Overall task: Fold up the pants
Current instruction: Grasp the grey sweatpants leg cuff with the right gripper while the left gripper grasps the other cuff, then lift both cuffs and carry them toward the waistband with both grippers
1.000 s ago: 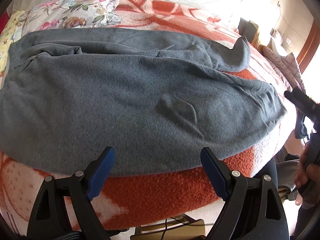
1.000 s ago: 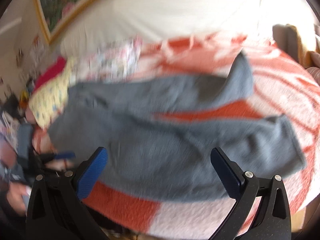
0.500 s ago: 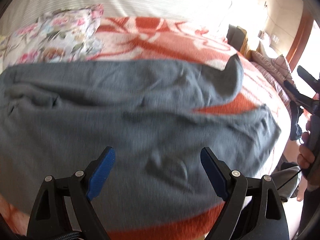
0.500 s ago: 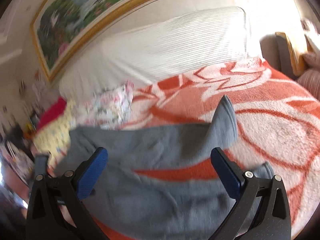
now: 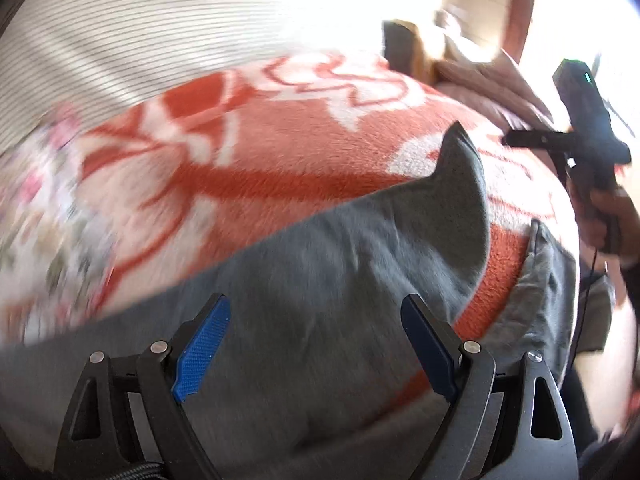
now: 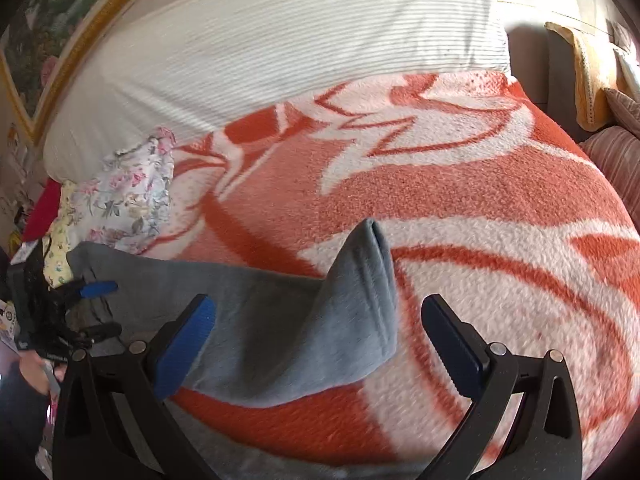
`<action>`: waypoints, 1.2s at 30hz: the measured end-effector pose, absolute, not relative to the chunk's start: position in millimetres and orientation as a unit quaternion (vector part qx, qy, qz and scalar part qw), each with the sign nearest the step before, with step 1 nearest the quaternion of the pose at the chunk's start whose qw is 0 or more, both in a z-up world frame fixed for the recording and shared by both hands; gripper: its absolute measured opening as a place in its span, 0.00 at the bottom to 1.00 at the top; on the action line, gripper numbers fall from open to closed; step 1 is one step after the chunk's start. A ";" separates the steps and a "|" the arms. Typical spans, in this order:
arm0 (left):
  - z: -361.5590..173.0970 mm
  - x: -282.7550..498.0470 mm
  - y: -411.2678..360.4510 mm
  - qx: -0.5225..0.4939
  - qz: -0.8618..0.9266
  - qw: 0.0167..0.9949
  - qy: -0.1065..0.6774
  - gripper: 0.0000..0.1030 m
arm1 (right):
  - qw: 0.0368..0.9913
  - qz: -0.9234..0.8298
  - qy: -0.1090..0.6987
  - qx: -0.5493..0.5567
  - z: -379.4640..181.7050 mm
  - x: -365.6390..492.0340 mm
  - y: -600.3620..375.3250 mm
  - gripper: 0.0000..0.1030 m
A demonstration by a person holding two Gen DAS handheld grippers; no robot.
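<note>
Grey pants [image 6: 280, 320] lie spread flat on the orange-and-white blanket [image 6: 460, 200] covering the bed, legs parted in a V with blanket showing between them. The far leg's hem [image 6: 368, 248] curls up into a point; the near leg's cuff [image 5: 548, 264] shows at the right of the left wrist view.

Left gripper [image 5: 316, 344] hovers over the far leg, jaws spread wide, nothing between them. Right gripper [image 6: 320, 344] hovers near the far leg's hem, jaws also wide apart and empty. Neither seems to touch the cloth.

Judged step: reaching in for the first grasp, likely to bring one leg over the other. To do it well, each gripper should pinch the far leg's outer edge, right one close to the hem, left one further up toward the waist, taking both fabric layers. Lift only enough to clear the blanket, carry both ends together so the leg lands edge-to-edge on the near leg. The curled hem should be flattened or it will fold in crooked.

The pants look like thick fleece: soft, matte, limp, shallow wrinkles, likely to sag between grasp points. The blanket is fuzzy, high-pile, probably grabby against fleece. Behind sit a ribbed white headboard cover [image 6: 280, 40] and a floral pillow [image 6: 132, 196]. Left view is motion-blurred.
</note>
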State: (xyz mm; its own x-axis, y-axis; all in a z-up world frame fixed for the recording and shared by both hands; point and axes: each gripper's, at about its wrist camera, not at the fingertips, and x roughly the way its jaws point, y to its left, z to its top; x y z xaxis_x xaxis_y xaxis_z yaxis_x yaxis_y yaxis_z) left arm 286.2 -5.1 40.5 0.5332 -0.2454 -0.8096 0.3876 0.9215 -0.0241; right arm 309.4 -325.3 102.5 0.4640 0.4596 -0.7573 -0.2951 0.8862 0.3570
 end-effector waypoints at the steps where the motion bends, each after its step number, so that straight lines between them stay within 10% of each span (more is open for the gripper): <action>1: 39.5 294.6 -7.7 0.088 -0.191 0.869 0.448 0.85 | 0.847 0.229 0.471 0.089 99.2 316.9 -325.6 1.00; 15: -29.1 386.7 -26.7 0.140 -0.248 0.799 0.530 0.79 | 0.822 0.251 0.510 0.039 59.7 364.6 -304.1 0.63; 20: -19.6 385.0 -20.1 0.115 -0.258 0.800 0.530 0.33 | 0.825 0.243 0.510 0.020 55.6 362.5 -304.2 0.22; 22: -14.1 379.6 -16.5 0.100 -0.268 0.796 0.534 0.10 | 0.829 0.239 0.505 0.027 58.9 358.7 -310.4 0.20; 36: 70.4 244.6 -23.0 0.059 -0.296 0.834 0.462 0.05 | 0.851 0.255 0.456 0.048 86.0 300.4 -348.7 0.17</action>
State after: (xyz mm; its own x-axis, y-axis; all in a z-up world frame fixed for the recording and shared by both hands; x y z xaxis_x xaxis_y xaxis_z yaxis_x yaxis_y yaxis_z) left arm 244.6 -23.0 70.4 0.3990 -0.4393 -0.8049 0.5475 0.8182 -0.1752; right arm 300.4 -348.7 86.0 0.4545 0.4782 -0.7515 -0.3916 0.8650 0.3136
